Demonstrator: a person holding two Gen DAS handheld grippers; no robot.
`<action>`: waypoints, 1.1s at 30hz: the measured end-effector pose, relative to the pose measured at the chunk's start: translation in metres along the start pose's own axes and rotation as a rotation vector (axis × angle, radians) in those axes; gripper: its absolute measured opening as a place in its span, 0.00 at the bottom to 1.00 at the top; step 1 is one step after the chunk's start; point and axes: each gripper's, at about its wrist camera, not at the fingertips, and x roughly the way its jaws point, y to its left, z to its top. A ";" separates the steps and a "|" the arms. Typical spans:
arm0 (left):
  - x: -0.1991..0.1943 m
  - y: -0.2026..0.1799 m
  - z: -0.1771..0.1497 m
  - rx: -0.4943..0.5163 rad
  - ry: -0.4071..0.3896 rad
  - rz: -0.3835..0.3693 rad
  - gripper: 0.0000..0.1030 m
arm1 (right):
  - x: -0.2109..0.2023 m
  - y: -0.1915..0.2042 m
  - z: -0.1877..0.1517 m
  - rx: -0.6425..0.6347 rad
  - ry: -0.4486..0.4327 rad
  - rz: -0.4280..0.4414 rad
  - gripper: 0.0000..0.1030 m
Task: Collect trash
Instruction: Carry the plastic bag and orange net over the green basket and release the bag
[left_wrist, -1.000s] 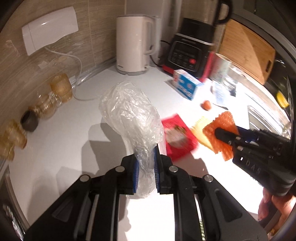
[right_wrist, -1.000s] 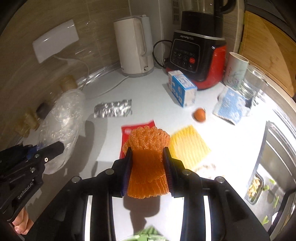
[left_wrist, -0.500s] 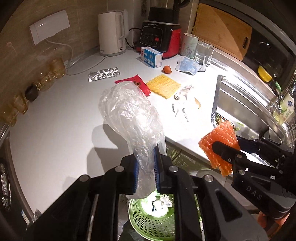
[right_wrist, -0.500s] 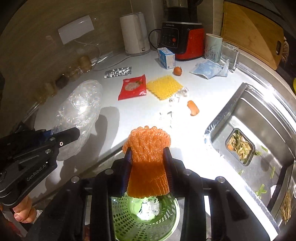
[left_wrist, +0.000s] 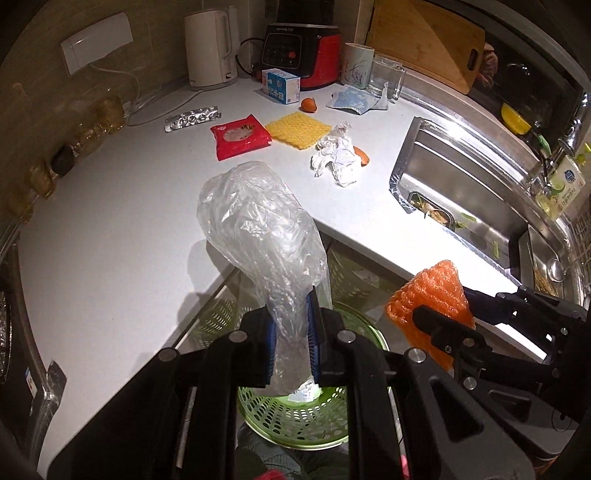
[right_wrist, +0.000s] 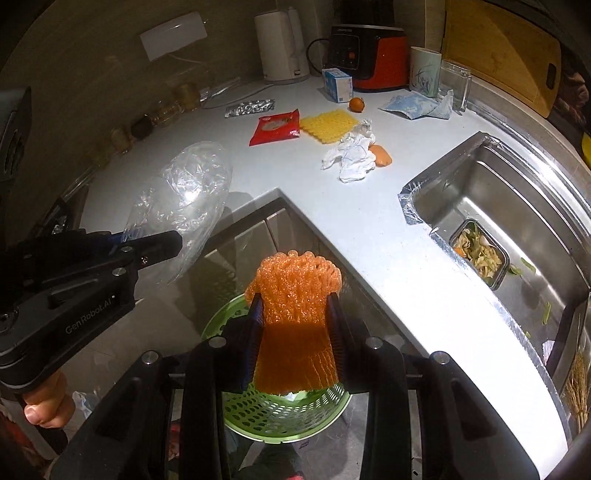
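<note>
Pinching clear plastic bag (left_wrist: 258, 236), left hand-held gripper (left_wrist: 291, 332), right hand-held gripper (right_wrist: 295, 325) clamped on orange foam net (right_wrist: 295, 295)

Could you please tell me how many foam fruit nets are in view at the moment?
2. The orange foam net is clamped in the right gripper above the green basket; the yellow foam net lies on the counter beside the red packet.

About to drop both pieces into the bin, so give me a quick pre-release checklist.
1. Left gripper clamps the clear plastic bag: ok.
2. Right gripper clamps the orange foam net: ok.
3. Green basket lies below both grippers: ok.
4. Foam net hangs over the basket's opening: ok.
5. Bag's upper end clears the basket rim: cannot tell.
6. Room left in the basket: cannot tell.
</note>
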 end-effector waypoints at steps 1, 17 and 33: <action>0.000 -0.002 -0.002 0.003 0.003 -0.003 0.13 | -0.001 0.000 -0.002 -0.001 0.000 0.000 0.33; 0.056 -0.008 -0.061 0.020 0.153 -0.046 0.13 | 0.032 -0.004 -0.038 0.010 0.087 0.000 0.34; 0.059 -0.004 -0.070 0.026 0.167 -0.038 0.70 | 0.038 -0.013 -0.046 0.053 0.105 -0.023 0.35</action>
